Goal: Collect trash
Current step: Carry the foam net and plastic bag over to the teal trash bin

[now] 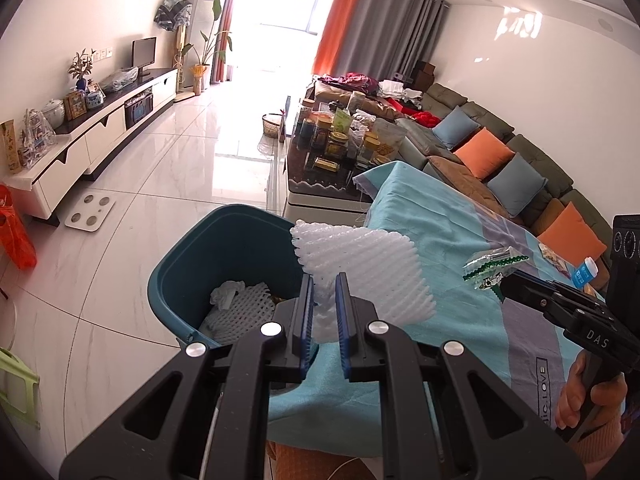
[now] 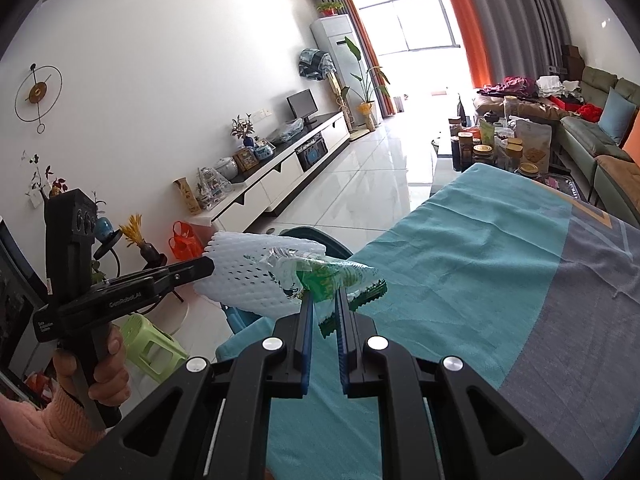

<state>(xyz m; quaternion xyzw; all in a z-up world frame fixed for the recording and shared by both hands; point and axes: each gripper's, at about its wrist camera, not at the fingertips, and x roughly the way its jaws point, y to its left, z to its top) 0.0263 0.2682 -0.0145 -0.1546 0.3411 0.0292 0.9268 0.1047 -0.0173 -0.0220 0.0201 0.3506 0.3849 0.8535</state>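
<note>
Here, in the left wrist view, the left gripper (image 1: 325, 280) pinches a white foam fruit net (image 1: 360, 268) above the table's teal cloth (image 1: 452, 240), just beside the open teal bin (image 1: 224, 240), which already holds another net and crumpled paper; a white scale lies on the tiled floor beyond. In the right wrist view, the right gripper (image 2: 325, 300) is clamped on a green-and-clear plastic wrapper (image 2: 328, 278), which overlaps the net, hiding most of the bin behind; a green stool (image 2: 154, 350) stands below.
</note>
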